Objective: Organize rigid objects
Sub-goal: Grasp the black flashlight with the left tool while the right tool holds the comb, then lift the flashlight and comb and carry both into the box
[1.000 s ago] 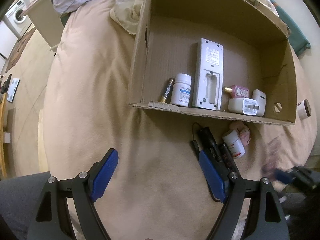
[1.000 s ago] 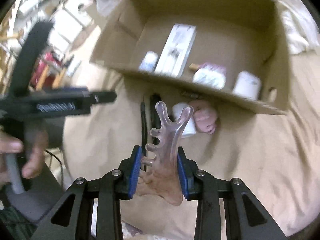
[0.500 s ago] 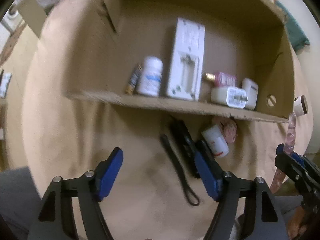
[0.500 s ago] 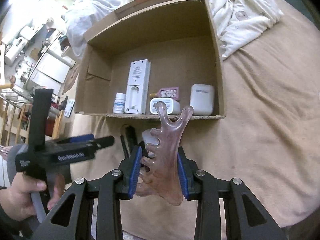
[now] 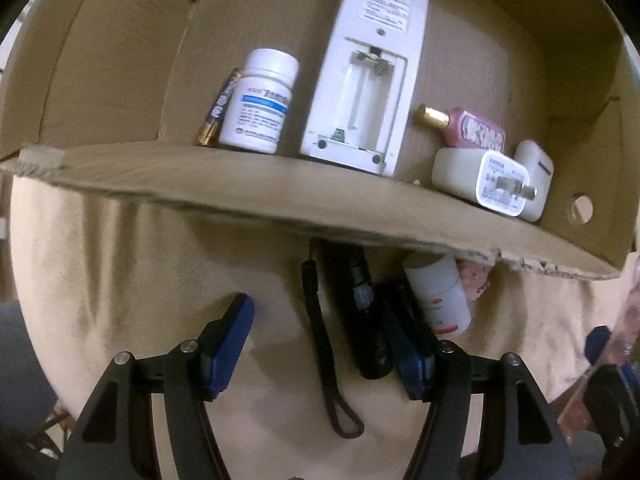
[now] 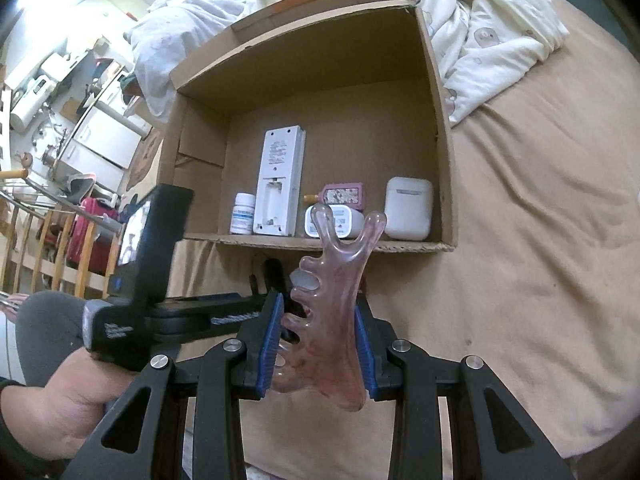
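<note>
Right gripper (image 6: 318, 340) clamping pink scraper (image 6: 328, 312); left gripper (image 5: 320, 344) standing apart, straddling black flashlight (image 5: 366, 320) beside box (image 5: 280, 196) front edge.

I see a tan bed cover (image 6: 520, 280) carrying the cardboard box (image 6: 438, 128); near it, black flashlight (image 5: 364, 312), white bottle (image 5: 438, 296); rumpled bedding (image 6: 480, 32) far.

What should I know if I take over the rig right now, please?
Right tongs: shut on the pink massage comb, held up in front of the cardboard box.
Left tongs: open, pointing down over the black flashlight and its strap; nothing gripped.
Done: pill bottle, battery, remote, pink bottle, charger and earbud case are in the box.
Left: flashlight, second white bottle, a pink item behind it, and the comb.
</note>
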A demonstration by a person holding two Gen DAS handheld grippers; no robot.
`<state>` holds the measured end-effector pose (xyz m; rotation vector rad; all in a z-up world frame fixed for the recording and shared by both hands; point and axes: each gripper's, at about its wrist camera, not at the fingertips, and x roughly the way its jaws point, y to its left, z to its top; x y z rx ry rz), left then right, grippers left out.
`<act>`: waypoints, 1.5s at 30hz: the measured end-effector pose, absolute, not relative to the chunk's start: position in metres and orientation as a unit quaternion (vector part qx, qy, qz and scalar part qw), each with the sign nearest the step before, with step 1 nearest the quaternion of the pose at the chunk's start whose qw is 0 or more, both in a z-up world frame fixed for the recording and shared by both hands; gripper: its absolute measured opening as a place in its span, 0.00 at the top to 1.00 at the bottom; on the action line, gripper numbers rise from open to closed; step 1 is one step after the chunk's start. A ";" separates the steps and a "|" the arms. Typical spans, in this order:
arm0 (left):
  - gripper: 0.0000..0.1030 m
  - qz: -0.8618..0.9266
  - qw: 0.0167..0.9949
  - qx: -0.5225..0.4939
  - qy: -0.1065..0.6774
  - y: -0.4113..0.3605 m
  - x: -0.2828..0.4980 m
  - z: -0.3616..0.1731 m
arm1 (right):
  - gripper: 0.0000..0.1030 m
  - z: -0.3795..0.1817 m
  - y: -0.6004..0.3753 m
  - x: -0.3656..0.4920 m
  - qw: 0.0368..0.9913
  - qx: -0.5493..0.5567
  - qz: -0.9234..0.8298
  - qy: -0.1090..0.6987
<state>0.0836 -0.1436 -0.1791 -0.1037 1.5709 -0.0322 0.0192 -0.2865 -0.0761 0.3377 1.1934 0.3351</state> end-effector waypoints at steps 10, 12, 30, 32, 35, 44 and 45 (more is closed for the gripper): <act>0.72 -0.014 0.712 0.030 0.701 -0.163 0.067 -0.183 | 0.66 -0.074 -0.286 0.018 0.804 0.153 0.156 0.553; 0.81 -0.018 0.707 0.042 0.706 -0.153 0.068 -0.181 | 0.66 -0.073 -0.286 0.018 0.804 0.152 0.158 0.552; 0.83 -0.023 0.717 0.076 0.693 -0.101 0.054 -0.171 | 0.65 -0.074 -0.279 0.016 0.802 0.137 0.161 0.558; 0.83 -0.019 0.720 0.082 0.689 -0.093 0.049 -0.165 | 0.65 -0.073 -0.278 0.015 0.803 0.135 0.162 0.557; 0.83 -0.018 0.720 0.068 0.691 -0.078 0.045 -0.155 | 0.65 -0.071 -0.277 0.013 0.804 0.133 0.166 0.555; 0.83 -0.024 0.772 0.077 0.631 -0.061 0.029 -0.096 | 0.65 -0.058 -0.271 0.008 0.812 0.131 0.181 0.540; 0.83 -0.026 0.778 0.080 0.623 -0.062 0.028 -0.089 | 0.65 -0.056 -0.270 0.008 0.813 0.132 0.182 0.536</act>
